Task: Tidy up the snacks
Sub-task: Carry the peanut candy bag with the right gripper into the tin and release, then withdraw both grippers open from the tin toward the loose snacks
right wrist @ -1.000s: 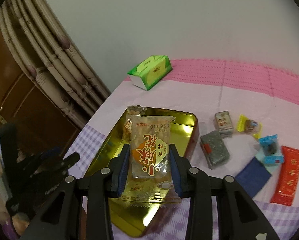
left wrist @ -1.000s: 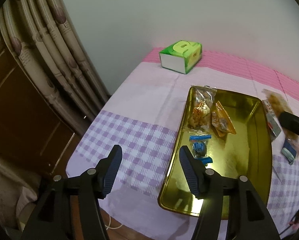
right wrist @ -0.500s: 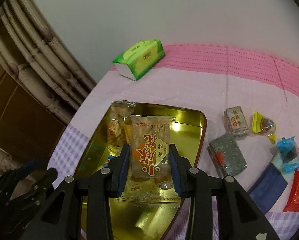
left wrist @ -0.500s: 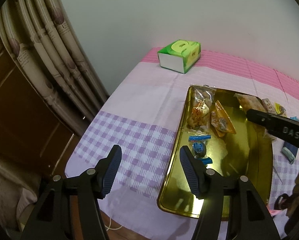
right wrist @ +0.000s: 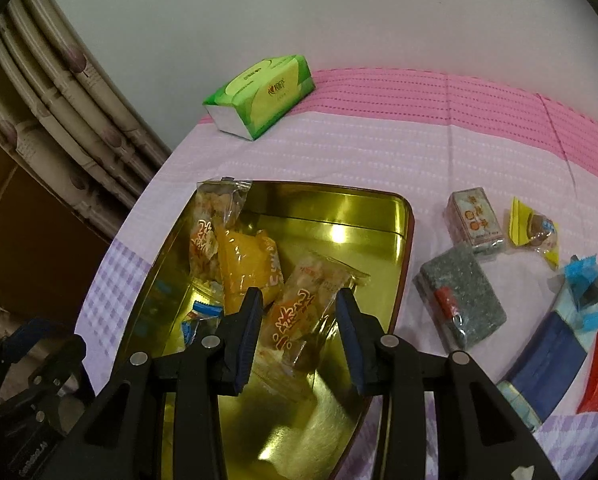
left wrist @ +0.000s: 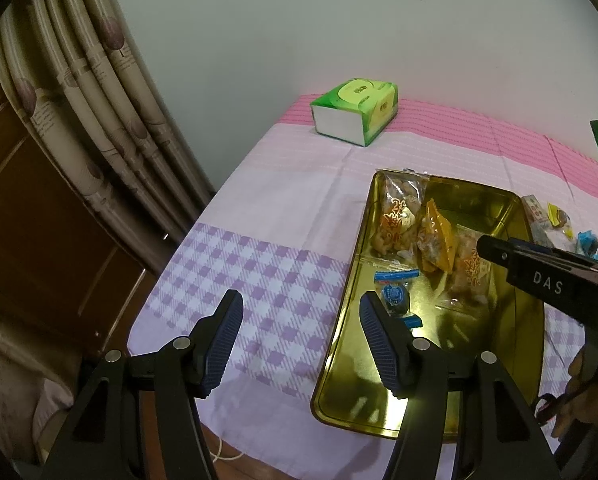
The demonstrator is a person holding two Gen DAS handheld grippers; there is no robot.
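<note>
The left gripper (left wrist: 301, 334), jaws apart and empty, hangs over the checked purple cloth (left wrist: 259, 280) beside the shallow gold metal tray (right wrist: 339, 208). The right gripper (right wrist: 299, 320) straddles the clear orange-printed snack packet (right wrist: 299, 312) lying in the tray, its pads not pressing it. Loose wrapped snacks (right wrist: 459, 300) lie right of the tray.

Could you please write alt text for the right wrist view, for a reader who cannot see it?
The right gripper points down into a gold tray, a clear snack packet between its jaws, pads apparently off it. Three wrapped snacks lie in the tray; more wait on the pink tablecloth to its right.
</note>
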